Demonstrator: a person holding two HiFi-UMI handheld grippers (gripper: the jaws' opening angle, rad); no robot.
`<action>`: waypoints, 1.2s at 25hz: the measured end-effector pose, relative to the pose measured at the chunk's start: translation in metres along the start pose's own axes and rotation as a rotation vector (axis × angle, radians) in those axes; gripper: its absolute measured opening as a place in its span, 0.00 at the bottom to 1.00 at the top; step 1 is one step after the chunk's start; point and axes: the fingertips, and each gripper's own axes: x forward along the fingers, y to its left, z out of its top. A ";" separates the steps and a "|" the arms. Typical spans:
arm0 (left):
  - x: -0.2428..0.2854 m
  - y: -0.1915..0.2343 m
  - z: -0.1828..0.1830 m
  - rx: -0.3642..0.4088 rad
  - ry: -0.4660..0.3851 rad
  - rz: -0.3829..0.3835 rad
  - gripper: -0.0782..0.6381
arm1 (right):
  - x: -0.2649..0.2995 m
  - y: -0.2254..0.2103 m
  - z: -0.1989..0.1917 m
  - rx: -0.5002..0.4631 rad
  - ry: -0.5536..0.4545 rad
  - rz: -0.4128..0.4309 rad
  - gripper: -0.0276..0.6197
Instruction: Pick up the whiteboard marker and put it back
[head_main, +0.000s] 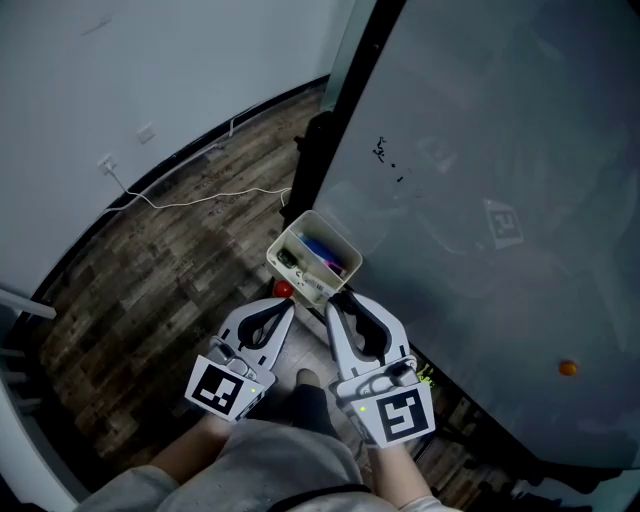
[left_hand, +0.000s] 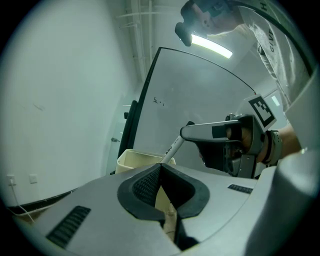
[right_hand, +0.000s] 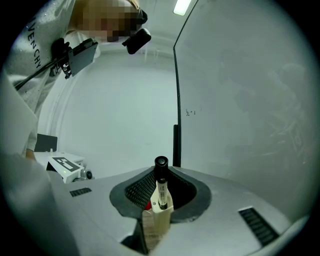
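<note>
The large grey glossy whiteboard (head_main: 500, 200) rises behind the cream, open-topped plastic box (head_main: 310, 288), and dark wood-plank floor (head_main: 170, 280) spreads below and to the left of that box. Just under the box sit both grey grippers. The left gripper (head_main: 281, 309) has its jaws together on nothing. The right gripper (head_main: 345, 305) has its jaws clamped on the slim white whiteboard marker with a black cap (right_hand: 161, 187), which stands over the box's opening with its cap uppermost. Putting it back looks close to done. To finish well, the marker should be kept steep, lowered clear of the blue and dark pens already in the box, and let go only once it is well down inside. The smooth round barrel could slip on the ribbed black pads (right_hand: 140, 189).
</note>
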 end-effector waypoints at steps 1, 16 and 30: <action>0.000 0.000 0.001 0.002 -0.001 0.000 0.13 | -0.001 0.000 0.002 -0.001 -0.007 -0.002 0.17; -0.003 -0.006 0.008 -0.002 -0.018 0.004 0.13 | -0.010 0.002 0.017 -0.001 -0.011 0.038 0.17; -0.004 -0.006 0.010 0.018 -0.015 0.021 0.13 | -0.010 0.005 0.040 0.003 -0.051 0.079 0.17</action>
